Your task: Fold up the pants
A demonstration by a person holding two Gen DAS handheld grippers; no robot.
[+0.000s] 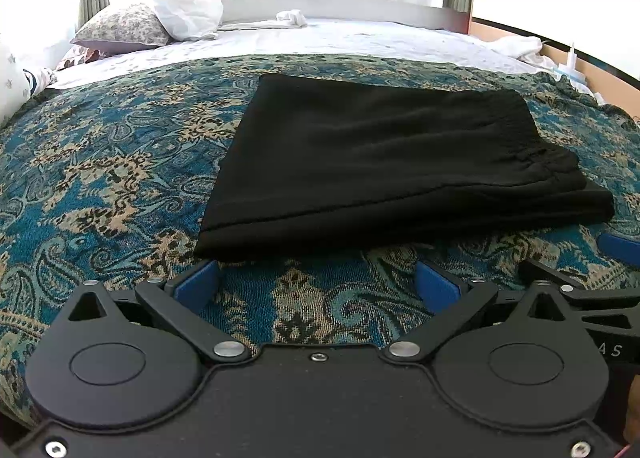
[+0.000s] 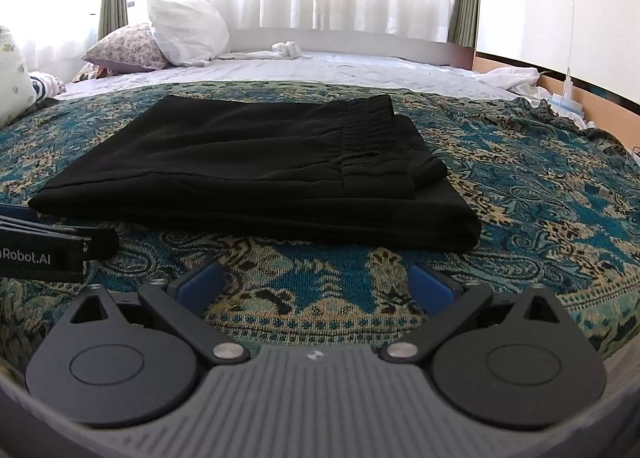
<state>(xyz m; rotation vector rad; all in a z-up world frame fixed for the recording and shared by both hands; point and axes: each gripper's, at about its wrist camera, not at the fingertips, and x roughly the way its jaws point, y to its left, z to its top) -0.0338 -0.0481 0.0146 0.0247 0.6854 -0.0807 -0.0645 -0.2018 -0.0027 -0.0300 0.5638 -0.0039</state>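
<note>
Both tongs, left point(image 1: 318, 284) and right point(image 2: 316, 284), gape empty before folded black pants point(image 1: 384, 166).

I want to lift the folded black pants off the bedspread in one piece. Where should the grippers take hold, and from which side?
Take the folded black pants along the thick near edge, coming in low from the front. That edge faces both open grippers, left gripper and right gripper, and stacks the layers together. The gathered waistband lies on top toward the right and would probably peel off alone if pinched.
</note>
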